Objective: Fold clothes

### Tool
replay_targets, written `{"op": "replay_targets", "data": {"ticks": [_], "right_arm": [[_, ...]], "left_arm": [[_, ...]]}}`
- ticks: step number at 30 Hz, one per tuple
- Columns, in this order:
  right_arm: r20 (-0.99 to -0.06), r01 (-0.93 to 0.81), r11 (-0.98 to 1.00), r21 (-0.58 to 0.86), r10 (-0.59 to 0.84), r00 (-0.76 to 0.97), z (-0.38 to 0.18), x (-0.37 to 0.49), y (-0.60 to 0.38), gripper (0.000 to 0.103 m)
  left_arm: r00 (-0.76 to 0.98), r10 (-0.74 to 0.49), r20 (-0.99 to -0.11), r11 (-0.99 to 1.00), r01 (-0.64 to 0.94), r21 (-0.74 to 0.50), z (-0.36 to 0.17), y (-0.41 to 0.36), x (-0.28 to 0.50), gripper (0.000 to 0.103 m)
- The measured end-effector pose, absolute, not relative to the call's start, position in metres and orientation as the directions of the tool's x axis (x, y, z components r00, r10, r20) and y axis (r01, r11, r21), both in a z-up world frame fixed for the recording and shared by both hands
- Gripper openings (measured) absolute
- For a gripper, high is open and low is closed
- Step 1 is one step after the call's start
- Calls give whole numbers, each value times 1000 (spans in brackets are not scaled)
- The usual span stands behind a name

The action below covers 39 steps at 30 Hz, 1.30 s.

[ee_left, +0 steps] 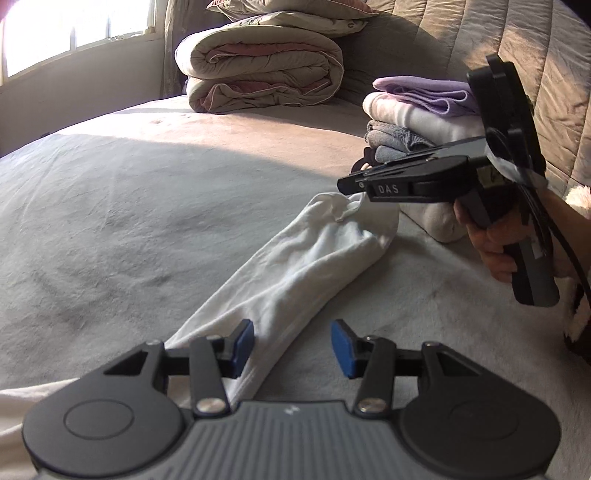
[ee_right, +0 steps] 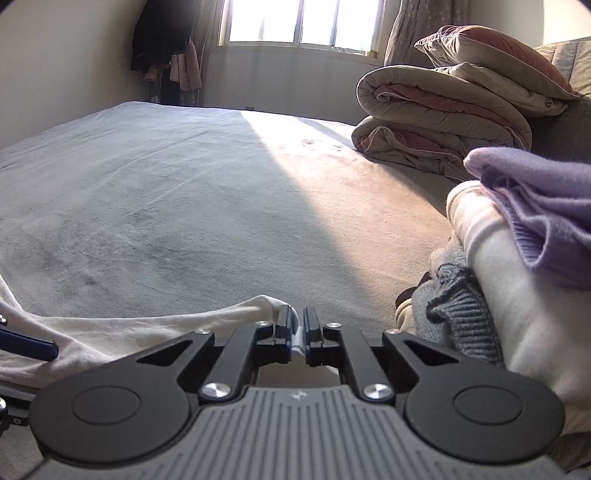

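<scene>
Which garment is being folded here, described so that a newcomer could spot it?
On the grey bed, beside the stack of folded clothes, a white garment lies in a long strip. Unlike the stacked pieces, it runs from the left gripper to the right gripper.

I see daylight blown out at the window [ee_right: 301,24], a sunlit band across the bed [ee_right: 332,177], nearer side shadowed; fisheye bends both views' edges, corners dark.

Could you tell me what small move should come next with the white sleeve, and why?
Probably close the left gripper on the white sleeve: its jaws stand open astride it, while the right gripper has the far end between its nearly shut jaws.
</scene>
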State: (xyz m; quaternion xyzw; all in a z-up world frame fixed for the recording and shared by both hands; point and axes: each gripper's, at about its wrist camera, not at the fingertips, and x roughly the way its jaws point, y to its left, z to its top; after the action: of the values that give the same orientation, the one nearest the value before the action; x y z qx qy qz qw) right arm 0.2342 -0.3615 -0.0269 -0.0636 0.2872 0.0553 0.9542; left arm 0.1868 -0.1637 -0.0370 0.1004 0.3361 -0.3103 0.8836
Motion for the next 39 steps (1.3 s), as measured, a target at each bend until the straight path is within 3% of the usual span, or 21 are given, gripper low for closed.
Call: {"op": "replay_targets", "data": {"ticks": [2, 5, 12, 18, 20, 22, 25, 35, 39], "right_arm": [[-550, -130, 990, -47, 83, 831, -19, 228, -366, 21], [-544, -120, 992, 40, 122, 830, -8, 211, -372, 37], [-610, -32, 965, 259, 190, 769, -19, 167, -380, 37], [-644, 137, 915, 379, 154, 750, -43, 177, -389, 37], [-621, 190, 886, 423, 131, 773, -46, 182, -393, 37], [-599, 244, 851, 465, 100, 794, -50, 186, -396, 34], [-608, 321, 843, 430, 8, 794, -53, 190, -392, 1], [-586, 365, 916, 167, -205, 784, -16, 155, -360, 1], [-572, 375, 924, 70, -271, 774, -9, 134, -348, 1]], "left_arm": [[598, -475, -646, 773, 634, 20, -38, -163, 175, 48], [615, -472, -632, 744, 662, 88, -39, -162, 160, 47], [628, -450, -635, 762, 640, 93, -43, -149, 162, 43], [634, -420, -649, 786, 611, 89, -51, -148, 170, 26], [648, -402, -647, 785, 607, 120, -50, -153, 167, 4], [663, -389, -640, 790, 597, 139, -49, -154, 165, 2], [652, -413, -636, 793, 601, 101, -43, -151, 160, 1], [537, -542, -647, 757, 645, -99, -27, -133, 133, 1], [521, -560, -644, 749, 651, -125, -27, -128, 124, 1]]}}
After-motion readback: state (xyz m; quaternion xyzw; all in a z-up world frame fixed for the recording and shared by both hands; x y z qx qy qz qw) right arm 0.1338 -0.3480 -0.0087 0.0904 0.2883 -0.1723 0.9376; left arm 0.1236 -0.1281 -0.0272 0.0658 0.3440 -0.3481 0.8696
